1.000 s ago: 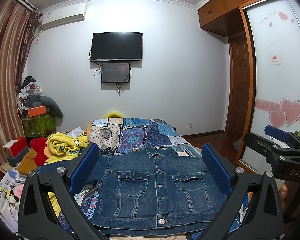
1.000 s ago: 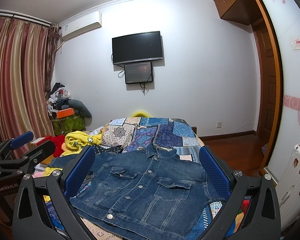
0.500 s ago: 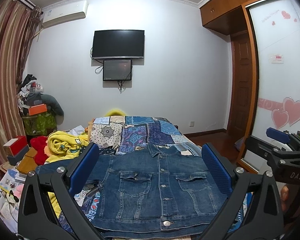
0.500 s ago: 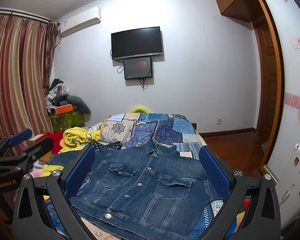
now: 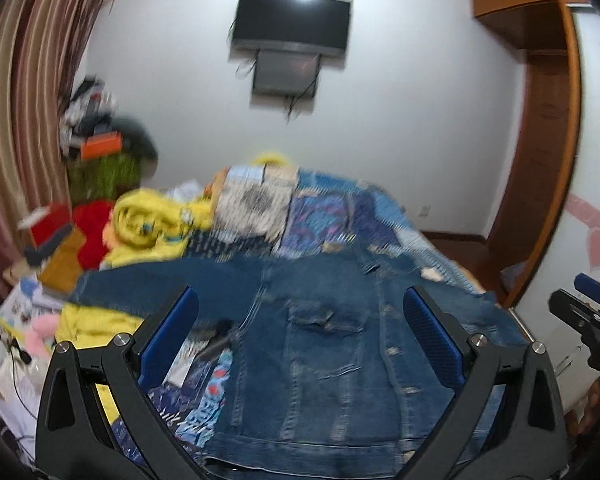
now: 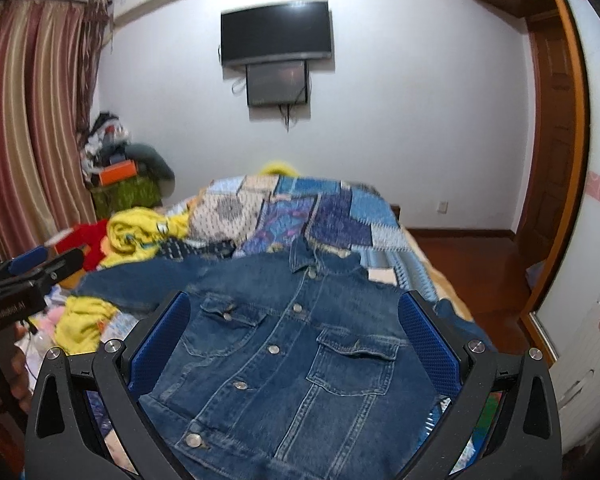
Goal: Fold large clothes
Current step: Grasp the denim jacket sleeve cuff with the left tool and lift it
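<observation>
A blue denim jacket (image 5: 324, 344) lies spread flat, front up and buttoned, on the bed; it also shows in the right wrist view (image 6: 284, 360). One sleeve (image 5: 160, 284) stretches out to the left. My left gripper (image 5: 300, 320) is open and empty above the jacket's left half. My right gripper (image 6: 294, 324) is open and empty above the jacket's middle. The right gripper shows at the right edge of the left wrist view (image 5: 584, 320), and the left gripper at the left edge of the right wrist view (image 6: 24, 280).
A patchwork quilt (image 6: 300, 212) covers the bed behind the jacket. Yellow cloth (image 5: 152, 228) and red items (image 5: 92, 232) pile at the bed's left side. Curtains (image 6: 32, 128) hang on the left. A wardrobe and wooden door (image 6: 556, 160) stand on the right.
Both grippers have dropped and moved forward over the jacket. The left gripper has also swung left, so the left sleeve and the left chest pocket now sit between its fingers.
</observation>
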{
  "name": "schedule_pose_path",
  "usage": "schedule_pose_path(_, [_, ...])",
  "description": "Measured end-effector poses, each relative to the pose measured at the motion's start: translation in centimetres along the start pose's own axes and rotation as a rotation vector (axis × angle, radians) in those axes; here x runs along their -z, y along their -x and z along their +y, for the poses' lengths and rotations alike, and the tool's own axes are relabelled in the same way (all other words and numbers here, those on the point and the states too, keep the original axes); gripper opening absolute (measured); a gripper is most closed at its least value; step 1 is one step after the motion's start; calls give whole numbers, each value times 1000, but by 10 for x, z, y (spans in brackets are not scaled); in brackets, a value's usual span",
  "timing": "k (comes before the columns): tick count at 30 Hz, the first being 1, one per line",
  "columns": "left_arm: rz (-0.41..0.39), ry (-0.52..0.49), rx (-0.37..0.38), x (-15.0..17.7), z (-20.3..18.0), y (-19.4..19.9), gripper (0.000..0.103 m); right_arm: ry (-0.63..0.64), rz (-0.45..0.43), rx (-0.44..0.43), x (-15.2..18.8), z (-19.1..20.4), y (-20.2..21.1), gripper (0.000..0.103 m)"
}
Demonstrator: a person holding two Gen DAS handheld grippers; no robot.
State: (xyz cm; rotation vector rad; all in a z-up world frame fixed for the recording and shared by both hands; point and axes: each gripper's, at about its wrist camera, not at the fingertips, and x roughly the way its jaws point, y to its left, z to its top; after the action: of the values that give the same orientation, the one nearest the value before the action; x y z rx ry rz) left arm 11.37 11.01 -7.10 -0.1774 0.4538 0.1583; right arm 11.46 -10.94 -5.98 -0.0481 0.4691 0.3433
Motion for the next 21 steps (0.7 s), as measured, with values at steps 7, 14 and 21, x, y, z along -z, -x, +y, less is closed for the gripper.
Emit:
schedule_pose_path(7, [224, 100, -87, 21, 83, -89, 103, 5, 172, 5, 18, -2, -73, 103])
schedule_pose_path(14, [403, 242, -132, 50, 174, -162, 103, 33, 311, 94, 28, -3, -131, 103])
schedule_pose_path(21, [478, 391, -100, 75, 236, -209, 103, 66, 352, 175, 27, -7, -161, 103])
